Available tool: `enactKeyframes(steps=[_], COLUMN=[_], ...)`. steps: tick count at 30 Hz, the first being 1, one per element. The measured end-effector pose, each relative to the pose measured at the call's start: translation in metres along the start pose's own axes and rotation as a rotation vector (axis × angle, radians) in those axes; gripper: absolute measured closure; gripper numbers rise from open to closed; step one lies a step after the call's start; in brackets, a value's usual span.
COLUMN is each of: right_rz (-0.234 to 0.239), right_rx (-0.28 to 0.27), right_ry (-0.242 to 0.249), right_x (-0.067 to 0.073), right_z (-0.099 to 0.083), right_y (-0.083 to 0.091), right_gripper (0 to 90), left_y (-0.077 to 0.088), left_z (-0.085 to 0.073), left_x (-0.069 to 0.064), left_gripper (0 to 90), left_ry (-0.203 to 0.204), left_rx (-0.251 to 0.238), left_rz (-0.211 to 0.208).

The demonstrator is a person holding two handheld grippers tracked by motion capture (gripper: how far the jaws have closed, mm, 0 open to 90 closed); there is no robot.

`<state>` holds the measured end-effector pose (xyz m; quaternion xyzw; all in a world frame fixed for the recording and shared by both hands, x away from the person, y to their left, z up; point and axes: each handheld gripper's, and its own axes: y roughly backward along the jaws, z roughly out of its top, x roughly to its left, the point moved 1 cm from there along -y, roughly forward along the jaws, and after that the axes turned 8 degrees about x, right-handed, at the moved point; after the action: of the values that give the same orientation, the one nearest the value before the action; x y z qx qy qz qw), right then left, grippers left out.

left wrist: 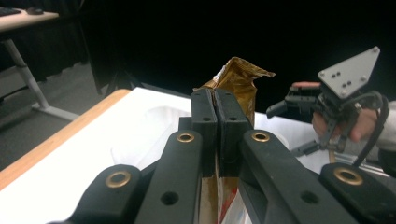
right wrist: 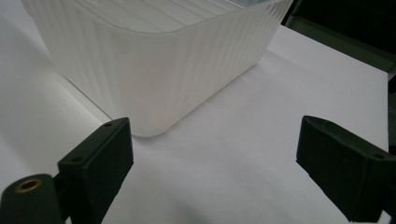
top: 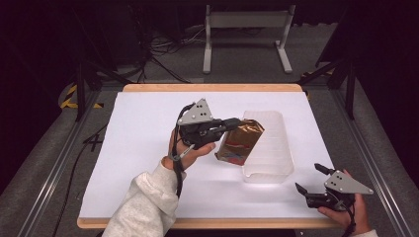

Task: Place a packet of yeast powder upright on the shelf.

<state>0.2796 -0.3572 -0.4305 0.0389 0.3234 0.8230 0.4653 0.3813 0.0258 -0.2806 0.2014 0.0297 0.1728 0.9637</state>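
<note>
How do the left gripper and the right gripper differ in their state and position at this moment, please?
The left gripper is shut on the gold snack bag; the right gripper is open and holds nothing. The left is raised mid-table beside the translucent bin; the right sits low near the table's front edge. Both have black jaws.

The gold foil packet's (left wrist: 239, 79) lower part is hidden behind the left gripper's (left wrist: 215, 135) closed jaws; its printing is unreadable.
</note>
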Motion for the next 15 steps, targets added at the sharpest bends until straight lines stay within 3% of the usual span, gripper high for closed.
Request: enactKeyframes(steps=[5, 15], right_rz=[0.0, 0.002], right_rx=[0.002, 0.001], right_ry=[0.0, 0.001], right_x=[0.0, 0.0], right_z=[0.0, 0.0], right_y=[0.0, 0.0], right_gripper=[11.5, 11.5], left_y=[-0.006, -0.032], left_z=[0.006, 0.015], left_x=[-0.003, -0.017], left_gripper=[88.2, 88.2], left_ry=[0.02, 0.027], left_rx=[-0.031, -0.052], left_rz=[0.007, -0.028])
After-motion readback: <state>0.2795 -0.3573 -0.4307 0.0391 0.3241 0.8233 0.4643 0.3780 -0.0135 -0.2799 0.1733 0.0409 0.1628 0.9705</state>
